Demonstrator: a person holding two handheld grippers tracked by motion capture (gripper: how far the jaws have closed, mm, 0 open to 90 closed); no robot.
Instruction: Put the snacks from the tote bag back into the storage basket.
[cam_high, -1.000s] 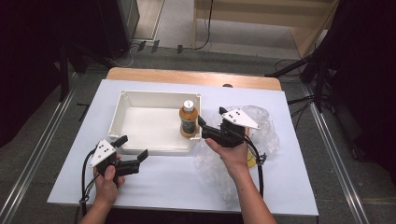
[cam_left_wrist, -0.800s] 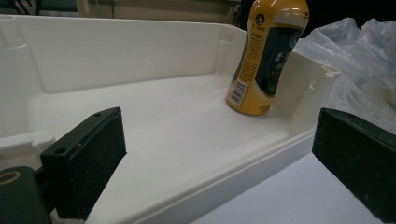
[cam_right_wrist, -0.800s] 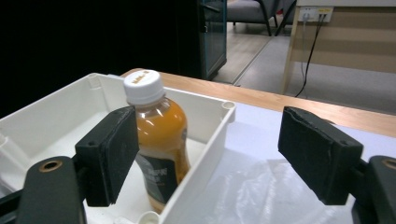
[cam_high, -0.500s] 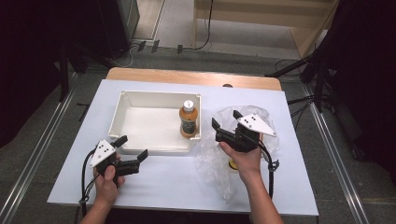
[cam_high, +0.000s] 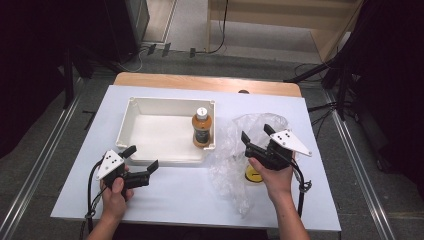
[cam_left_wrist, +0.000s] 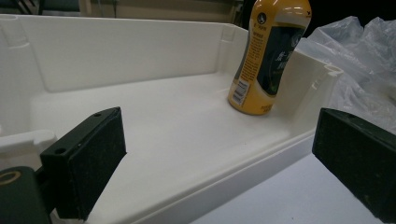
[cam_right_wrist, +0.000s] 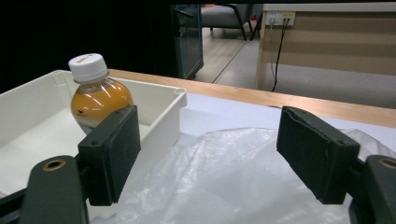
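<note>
right gripper (cam_high: 257, 135) jaws wide apart, nothing between them, hovering over the crinkly clear plastic bag (cam_high: 235, 150) just right of the tray (cam_high: 165, 102). left gripper (cam_high: 142, 160) also wide open & empty, at the tray's near edge. bottle (cam_high: 201, 128): rounded plastic, orange-yellow w/ dark label, white ribbed cap, standing upright in the tray's right side against its wall. tray is white, smooth hard plastic, rectangular, otherwise bare. yellow round thing (cam_high: 252, 174) lies under the bag, near the right hand (cam_high: 274, 177).
</note>
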